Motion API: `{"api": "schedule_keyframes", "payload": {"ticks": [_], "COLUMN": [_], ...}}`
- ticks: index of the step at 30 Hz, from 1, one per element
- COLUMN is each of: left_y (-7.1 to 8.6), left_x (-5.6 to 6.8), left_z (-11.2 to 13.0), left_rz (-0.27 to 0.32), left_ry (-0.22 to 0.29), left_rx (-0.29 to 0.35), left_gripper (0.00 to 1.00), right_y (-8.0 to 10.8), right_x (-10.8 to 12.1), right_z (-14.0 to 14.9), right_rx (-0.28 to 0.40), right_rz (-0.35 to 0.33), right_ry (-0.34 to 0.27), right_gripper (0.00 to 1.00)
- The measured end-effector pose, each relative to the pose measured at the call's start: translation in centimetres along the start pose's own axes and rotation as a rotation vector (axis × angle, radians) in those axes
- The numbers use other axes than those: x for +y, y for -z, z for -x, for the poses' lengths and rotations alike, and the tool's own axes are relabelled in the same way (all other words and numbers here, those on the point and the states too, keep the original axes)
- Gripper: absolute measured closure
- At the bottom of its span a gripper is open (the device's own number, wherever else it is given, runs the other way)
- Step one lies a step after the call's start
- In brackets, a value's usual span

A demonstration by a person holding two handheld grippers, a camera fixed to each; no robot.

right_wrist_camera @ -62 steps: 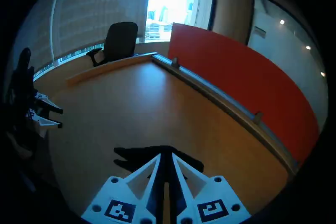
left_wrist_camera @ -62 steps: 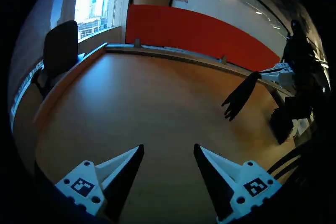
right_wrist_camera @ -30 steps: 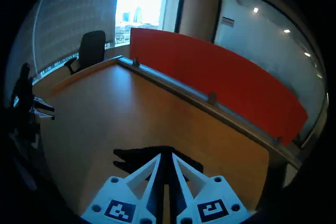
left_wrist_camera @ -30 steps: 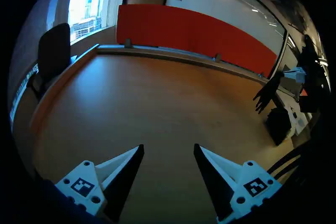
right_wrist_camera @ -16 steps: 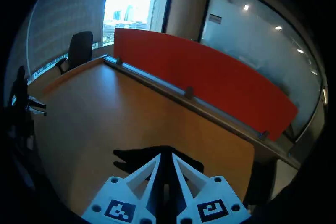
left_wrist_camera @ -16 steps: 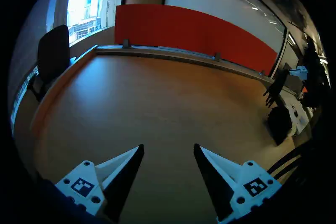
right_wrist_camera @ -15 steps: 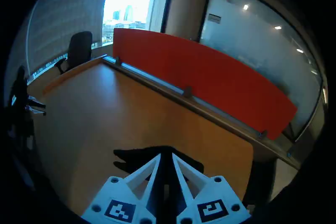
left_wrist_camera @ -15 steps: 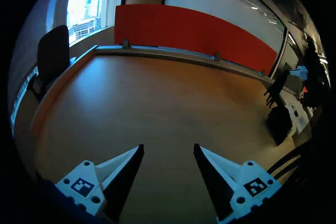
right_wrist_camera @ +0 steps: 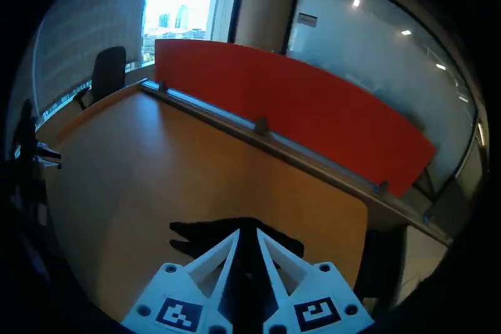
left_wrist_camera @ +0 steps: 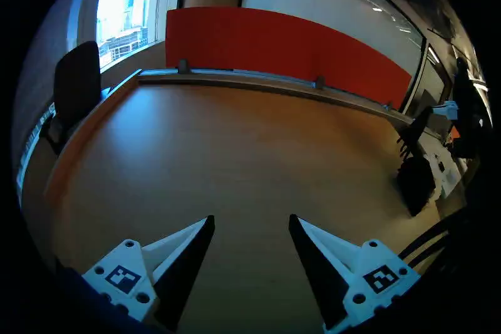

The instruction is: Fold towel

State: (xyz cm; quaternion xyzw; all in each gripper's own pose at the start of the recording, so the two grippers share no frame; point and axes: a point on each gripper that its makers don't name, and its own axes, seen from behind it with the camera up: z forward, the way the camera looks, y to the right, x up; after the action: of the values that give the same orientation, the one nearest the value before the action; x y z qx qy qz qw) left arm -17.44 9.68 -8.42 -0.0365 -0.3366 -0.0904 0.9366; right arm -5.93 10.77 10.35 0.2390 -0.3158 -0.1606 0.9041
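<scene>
**Left gripper view.** The left hand-held gripper (left_wrist_camera: pixel 250 218) hovers over the bare wooden desk (left_wrist_camera: pixel 238 146). Its two fingers are spread wide, holding and touching nothing. A red partition (left_wrist_camera: pixel 282 39) closes the far edge of the desk. At the far right the towel (left_wrist_camera: pixel 413 136), a dark cloth, hangs in the air past the desk's edge, well apart from this gripper.

**Right gripper view.** The right hand-held gripper (right_wrist_camera: pixel 248 232) has its fingers pressed together, pinching the towel (right_wrist_camera: pixel 194 237). Cloth spills out on both sides of the fingertips, above the desk (right_wrist_camera: pixel 188 165). Which edge or corner is pinched cannot be told.

**Step in hand (judged).** The towel is being carried for spreading and no fold is made yet. Done well, the pinch keeps firm, the spread left gripper takes a neighbouring corner, and the cloth is laid flat on the desk before any folding.
</scene>
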Motion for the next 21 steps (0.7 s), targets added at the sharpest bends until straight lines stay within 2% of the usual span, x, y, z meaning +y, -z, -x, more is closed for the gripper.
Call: {"api": "schedule_keyframes", "payload": {"ticks": [21], "left_y": [0.0], "left_x": [1.0], "left_z": [0.0], "left_rz": [0.022], "left_ry": [-0.014], "left_rx": [-0.007], "left_gripper": [0.12], "right_y": [2.3], "right_x": [1.1], "right_z": [3.3], "right_rx": [-0.02], "right_rz": [0.028], "right_ry": [-0.029], "right_gripper": [0.94]}}
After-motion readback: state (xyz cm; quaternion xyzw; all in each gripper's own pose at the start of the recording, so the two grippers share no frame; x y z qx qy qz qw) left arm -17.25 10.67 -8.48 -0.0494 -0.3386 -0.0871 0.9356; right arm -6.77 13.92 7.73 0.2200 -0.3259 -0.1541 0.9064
